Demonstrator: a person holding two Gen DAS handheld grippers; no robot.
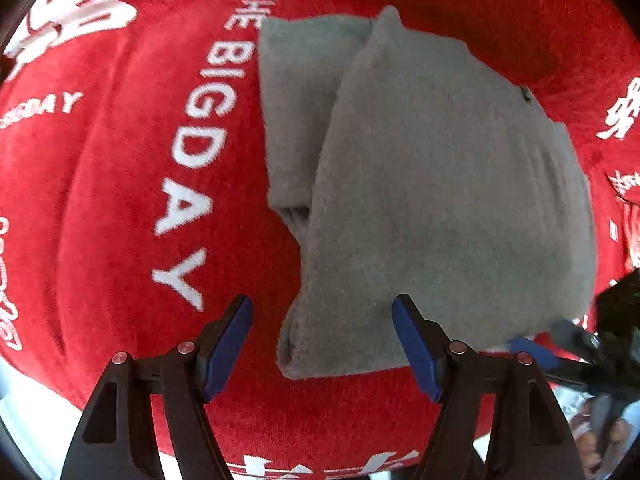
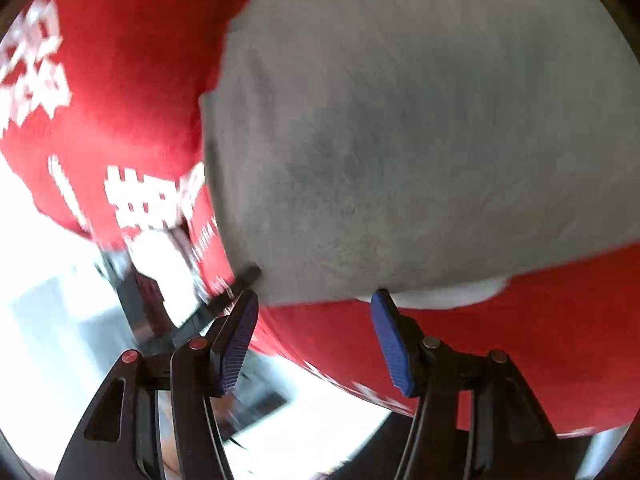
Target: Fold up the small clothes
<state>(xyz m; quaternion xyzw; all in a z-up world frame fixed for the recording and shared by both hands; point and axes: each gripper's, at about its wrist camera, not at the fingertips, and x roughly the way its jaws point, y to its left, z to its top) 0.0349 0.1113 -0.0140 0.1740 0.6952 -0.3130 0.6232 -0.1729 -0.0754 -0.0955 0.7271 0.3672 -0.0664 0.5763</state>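
Your grey garment lies on the red towel with white lettering that covers the bench, already doubled over: a narrower layer shows beneath on its left side, and the upper layer sits across it at a slight angle. That offset suggests the fold is partly made and not yet squared.

Your left claw stands wide apart, empty, its blue pads straddling the garment's near corner without pinching it. Held like this, it is placed to close on that corner and carry it over for another fold, or to tidy the edge.

Your right claw is likewise spread and holds nothing; it hovers at the garment's near edge, where a paler strip peeks out below the grey. The right view is blurred, so whether a pad touches the cloth you cannot tell. In the left view this claw appears by the garment's near right corner.

With both claws at the near edge, you seem set to lift that edge evenly. The soft knit will likely sag and slip if only one side is gripped.
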